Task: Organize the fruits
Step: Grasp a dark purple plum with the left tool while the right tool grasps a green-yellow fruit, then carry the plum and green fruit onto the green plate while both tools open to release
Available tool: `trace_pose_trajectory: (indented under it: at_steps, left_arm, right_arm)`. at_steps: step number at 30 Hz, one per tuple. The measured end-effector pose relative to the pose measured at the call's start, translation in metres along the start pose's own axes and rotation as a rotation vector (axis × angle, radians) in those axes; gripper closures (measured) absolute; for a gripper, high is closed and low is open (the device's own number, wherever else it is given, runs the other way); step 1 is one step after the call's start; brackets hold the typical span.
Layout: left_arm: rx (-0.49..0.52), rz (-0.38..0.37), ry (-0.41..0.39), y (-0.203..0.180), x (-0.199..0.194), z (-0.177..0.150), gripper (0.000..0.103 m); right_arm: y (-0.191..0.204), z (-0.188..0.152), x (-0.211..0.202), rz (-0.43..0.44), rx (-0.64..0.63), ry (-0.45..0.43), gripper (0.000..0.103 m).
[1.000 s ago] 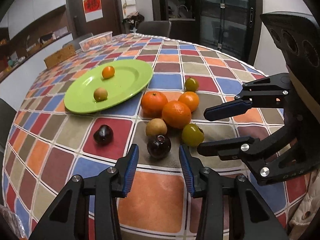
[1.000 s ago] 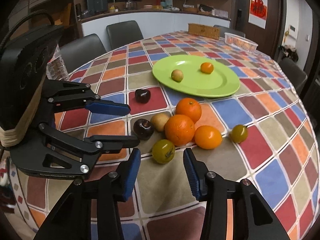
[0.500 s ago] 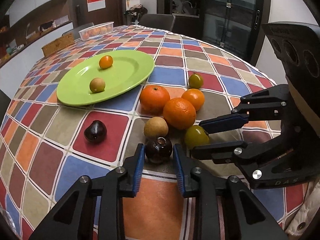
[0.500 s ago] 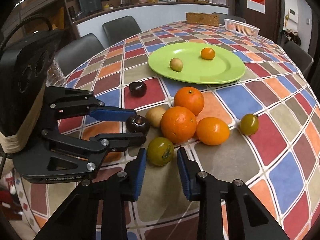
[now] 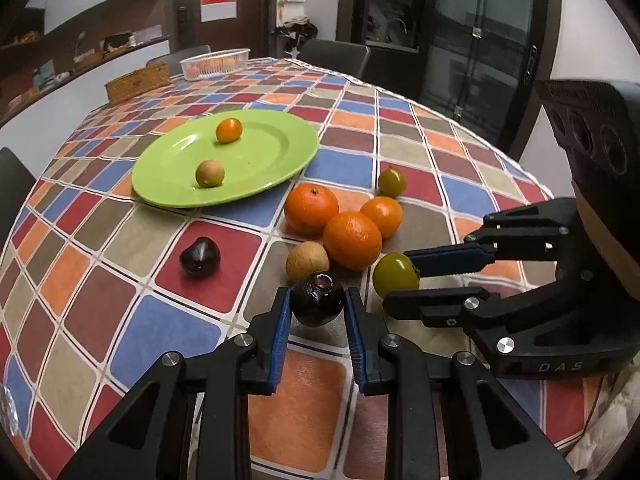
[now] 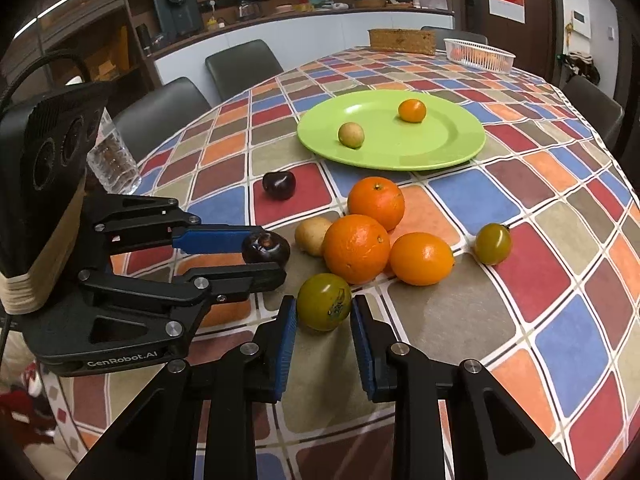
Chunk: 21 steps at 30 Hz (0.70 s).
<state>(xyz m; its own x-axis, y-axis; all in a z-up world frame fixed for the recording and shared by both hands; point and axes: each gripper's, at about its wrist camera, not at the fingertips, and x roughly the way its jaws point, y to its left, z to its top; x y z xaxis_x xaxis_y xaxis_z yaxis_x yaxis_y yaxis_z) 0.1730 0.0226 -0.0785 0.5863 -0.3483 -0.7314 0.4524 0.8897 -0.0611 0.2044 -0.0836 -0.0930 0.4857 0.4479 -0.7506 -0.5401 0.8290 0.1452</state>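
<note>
Risk first, my read: both claws are on round, smooth fruit sitting right beside the pile, so a squeeze that's off-centre could squirt the fruit out fwd or nudge its neighbours. The tan round fruit (image 5: 307, 260) sits just ahead-left of the left claw (image 5: 317, 312) and looks close to touching the dark fruit; the big orange (image 6: 356, 249) is just ahead-right of the right claw (image 6: 324, 318). Bump either and the cluster rolls, maybe toward the table (image 5: 304, 400) edge. Also the two claws are near each other, the right one's fingers lying just to the right of the left claw's tips, so lifting both at once could clip them together. Dark fruit looks soft-skinned, so over-squeezing might bruise it.

Left claw: narrow, blue pads (image 5: 280, 332) against both sides of the dark purple fruit (image 5: 317, 299), which looks to be a mangosteen. Fruit is at the fingertips, not deep in, so grip is shallow. Seems to rest on the table or barely off it; can't tell which.

Right claw: also narrow, pads flanking the green-yellow tomato-like fruit (image 6: 324, 301) with a sticker on it; contact on both sides looks made or a hair short. Also a tip hold.

Green plate (image 5: 176, 196) w/ two small fruits lies well ahead-left of the left claw, beyond the oranges, prob. the drop spot. A second dark fruit (image 5: 199, 257) sits alone, ahead-left.
</note>
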Motion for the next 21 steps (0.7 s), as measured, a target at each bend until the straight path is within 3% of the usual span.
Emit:
trace_pose_trajectory:
  at_steps: [21]
  left_arm:
    - [-0.063,0.099,-0.135,-0.010,-0.046,0.034,0.076]
  right_arm:
    - [-0.005,0.025,-0.050,-0.010,0.034,-0.164,0.074]
